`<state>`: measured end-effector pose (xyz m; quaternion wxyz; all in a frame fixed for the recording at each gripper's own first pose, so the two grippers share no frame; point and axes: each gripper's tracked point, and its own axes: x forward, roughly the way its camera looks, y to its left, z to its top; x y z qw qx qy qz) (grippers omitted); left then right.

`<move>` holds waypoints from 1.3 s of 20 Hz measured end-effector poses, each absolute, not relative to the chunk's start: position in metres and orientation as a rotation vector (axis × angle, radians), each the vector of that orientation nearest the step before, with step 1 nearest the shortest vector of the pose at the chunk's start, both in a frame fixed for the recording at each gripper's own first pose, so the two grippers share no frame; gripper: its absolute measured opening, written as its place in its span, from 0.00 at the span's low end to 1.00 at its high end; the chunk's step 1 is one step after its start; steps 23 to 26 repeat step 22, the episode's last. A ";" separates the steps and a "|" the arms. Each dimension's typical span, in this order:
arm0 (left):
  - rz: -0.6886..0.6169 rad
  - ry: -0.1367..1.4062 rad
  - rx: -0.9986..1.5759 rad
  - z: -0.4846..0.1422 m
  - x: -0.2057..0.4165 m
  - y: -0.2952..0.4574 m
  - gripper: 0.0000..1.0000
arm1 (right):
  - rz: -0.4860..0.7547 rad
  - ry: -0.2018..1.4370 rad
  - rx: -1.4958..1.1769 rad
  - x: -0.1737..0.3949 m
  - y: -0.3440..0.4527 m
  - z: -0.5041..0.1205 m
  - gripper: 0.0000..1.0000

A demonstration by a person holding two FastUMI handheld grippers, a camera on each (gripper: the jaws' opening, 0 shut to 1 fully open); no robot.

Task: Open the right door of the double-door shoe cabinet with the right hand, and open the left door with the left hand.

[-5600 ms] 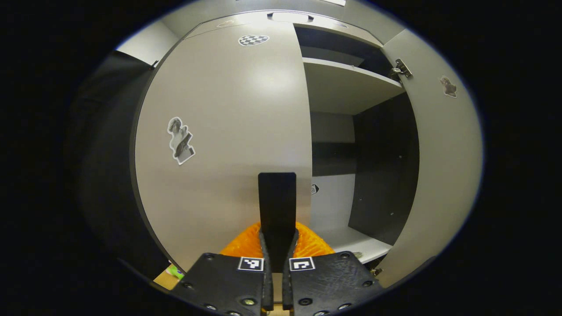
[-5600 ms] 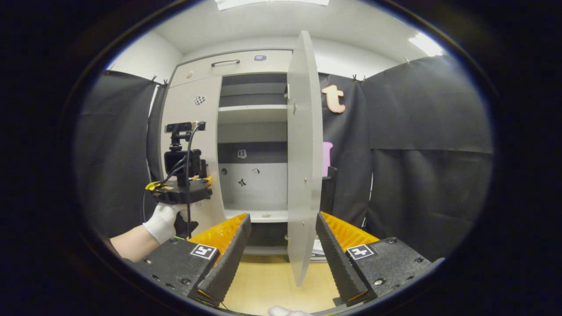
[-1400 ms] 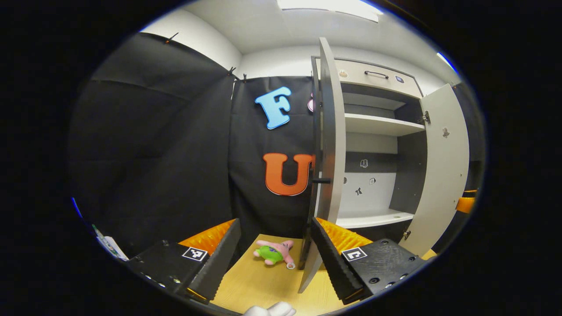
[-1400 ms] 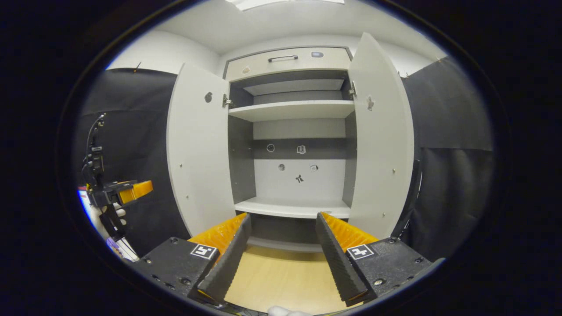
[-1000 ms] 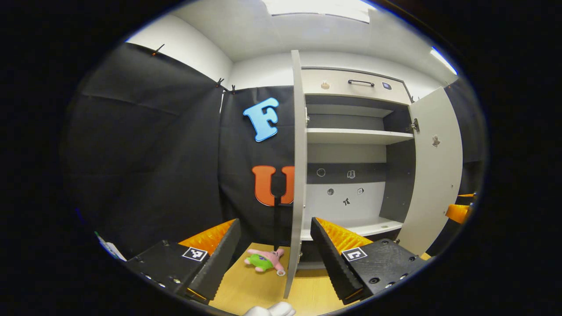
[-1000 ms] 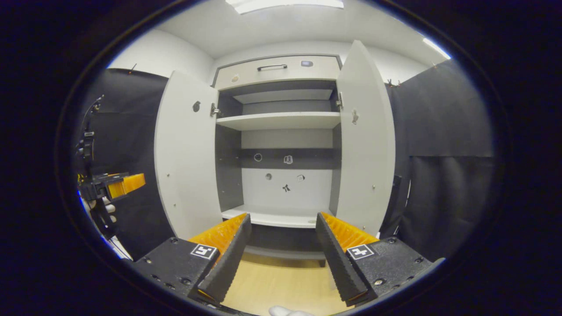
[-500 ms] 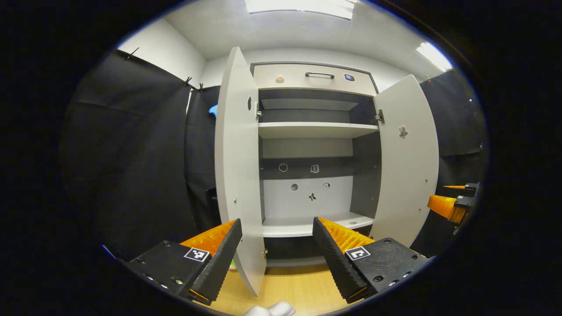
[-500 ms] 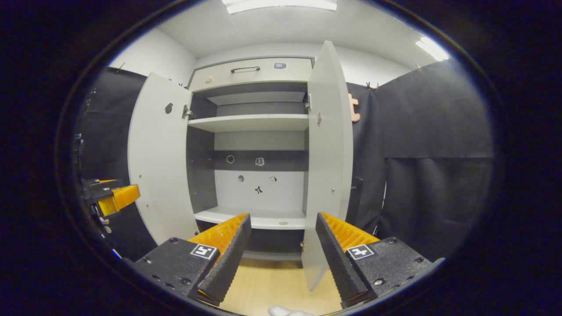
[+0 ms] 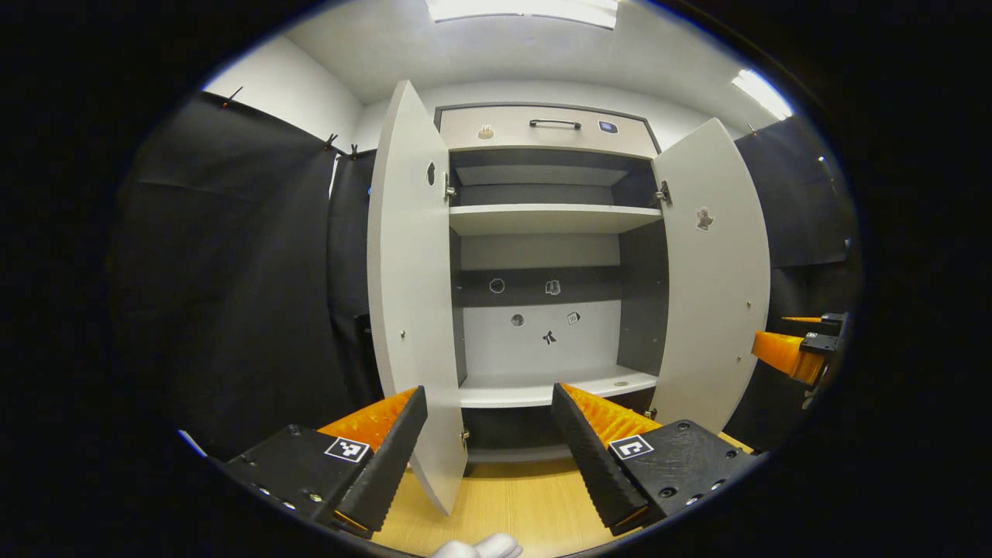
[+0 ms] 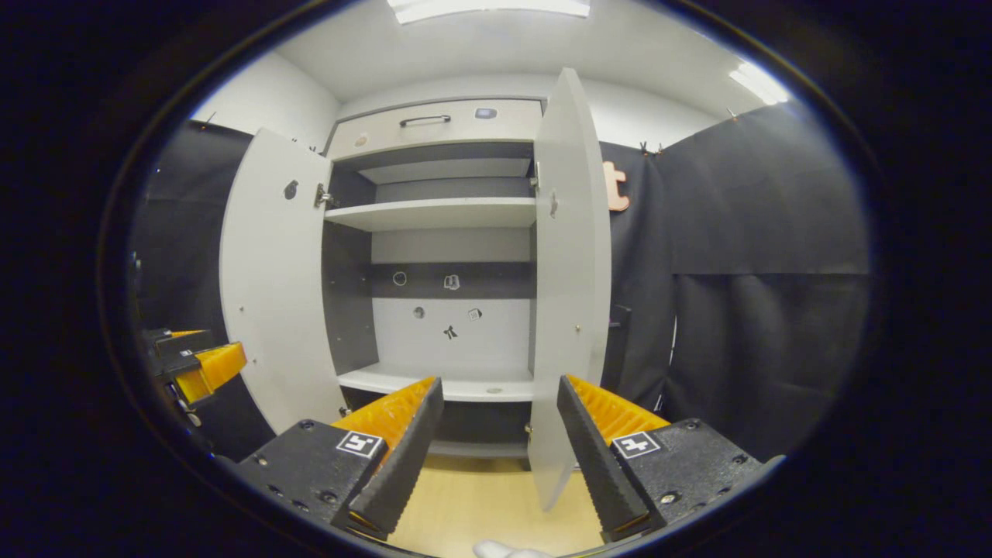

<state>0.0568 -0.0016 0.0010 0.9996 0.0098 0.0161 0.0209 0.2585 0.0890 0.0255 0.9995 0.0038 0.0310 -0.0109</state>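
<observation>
Shoe cabinet (image 9: 542, 232) stands ahead of you with its left door (image 9: 411, 310) and right door (image 9: 717, 279) swung open; your left gripper (image 9: 488, 457) and right gripper (image 10: 500, 457) gape wide, holding nothing.

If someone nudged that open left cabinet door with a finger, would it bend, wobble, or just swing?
The left door would probably just swing: a metal hinge joins it to the cabinet, so it likely pivots there. It looks like a flat, rigid board, so bending seems unlikely. It is tall and broad, so perhaps not very light. Both grippers stand open, off it.
</observation>
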 end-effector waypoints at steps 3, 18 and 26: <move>0.053 0.032 0.024 0.002 0.054 0.003 0.96 | -0.016 0.062 0.009 0.258 0.092 0.025 0.93; 0.069 0.023 0.025 0.006 0.046 0.016 0.96 | -0.003 0.053 -0.005 0.254 0.104 0.031 0.93; 0.072 0.009 0.024 0.012 0.044 0.019 0.96 | -0.002 0.050 -0.013 0.253 0.106 0.034 0.93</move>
